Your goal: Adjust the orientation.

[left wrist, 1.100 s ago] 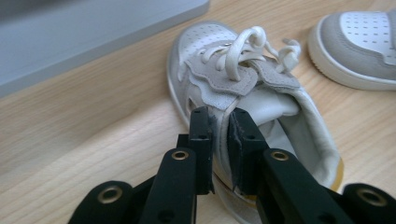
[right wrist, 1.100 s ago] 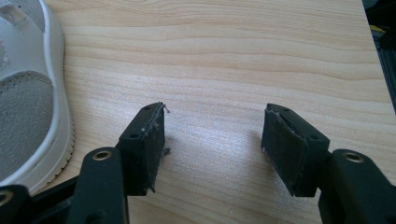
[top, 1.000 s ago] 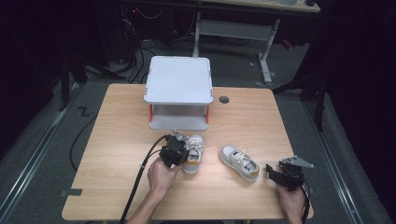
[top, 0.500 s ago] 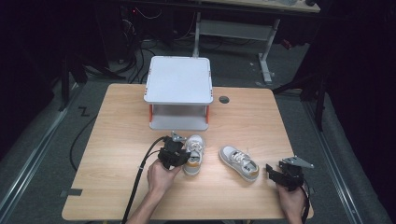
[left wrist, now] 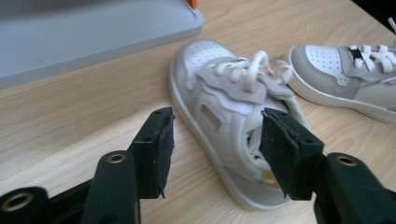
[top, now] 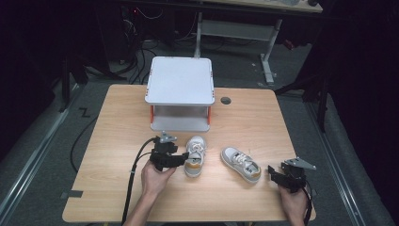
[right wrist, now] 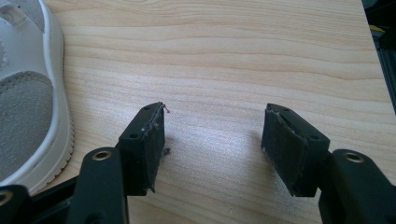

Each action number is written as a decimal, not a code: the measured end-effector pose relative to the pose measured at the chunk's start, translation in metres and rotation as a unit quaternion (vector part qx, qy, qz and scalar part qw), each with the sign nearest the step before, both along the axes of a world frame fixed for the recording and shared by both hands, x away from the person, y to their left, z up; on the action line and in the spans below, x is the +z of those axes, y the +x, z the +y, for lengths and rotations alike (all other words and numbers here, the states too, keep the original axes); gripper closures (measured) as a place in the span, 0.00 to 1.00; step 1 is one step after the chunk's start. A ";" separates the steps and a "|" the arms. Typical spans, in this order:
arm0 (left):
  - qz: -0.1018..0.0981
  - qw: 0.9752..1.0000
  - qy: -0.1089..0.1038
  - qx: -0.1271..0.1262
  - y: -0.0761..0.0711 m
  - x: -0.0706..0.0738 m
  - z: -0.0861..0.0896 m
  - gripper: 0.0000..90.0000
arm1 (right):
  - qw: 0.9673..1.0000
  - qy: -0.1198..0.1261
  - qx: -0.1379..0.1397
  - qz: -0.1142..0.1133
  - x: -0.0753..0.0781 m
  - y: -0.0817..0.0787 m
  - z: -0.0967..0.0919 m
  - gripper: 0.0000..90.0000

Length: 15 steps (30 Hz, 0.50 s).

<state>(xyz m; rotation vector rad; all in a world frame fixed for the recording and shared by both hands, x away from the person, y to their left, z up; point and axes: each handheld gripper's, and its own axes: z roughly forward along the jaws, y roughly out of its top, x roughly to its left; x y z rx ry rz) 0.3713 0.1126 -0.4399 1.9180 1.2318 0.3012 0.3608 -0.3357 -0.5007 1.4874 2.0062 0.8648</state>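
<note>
Between spread left tongs (left wrist: pixel 212 154), jaws just opening, unpinched: small white-and-grey laced sneaker (left wrist: pixel 233 116) lying on table, heel nearest, long axis running away. Right tongs (right wrist: pixel 212 140) spreading empty, farther off.

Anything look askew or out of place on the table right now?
The two small white-and-grey sneakers aren't paired: the left sneaker points toward the grey two-tier rack, while the right sneaker lies angled, apart from it. Nothing looks spilled or damaged.

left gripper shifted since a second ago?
Yes. The left gripper has backed slightly left, off the left shoe and away from the rack; its jaws have just been opening, pads clear of the shoe.
</note>
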 end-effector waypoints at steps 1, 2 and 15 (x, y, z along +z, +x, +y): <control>-0.003 1.000 -0.003 0.004 -0.001 0.000 0.005 0.49 | 1.000 0.000 0.000 0.000 0.000 0.000 0.000 0.44; -0.005 1.000 -0.009 0.008 -0.003 -0.001 0.011 0.49 | 1.000 0.000 0.000 0.000 0.000 0.000 0.000 0.44; -0.041 0.997 -0.048 0.054 -0.020 -0.001 0.063 0.48 | 1.000 0.000 0.000 0.000 0.000 0.000 0.000 0.44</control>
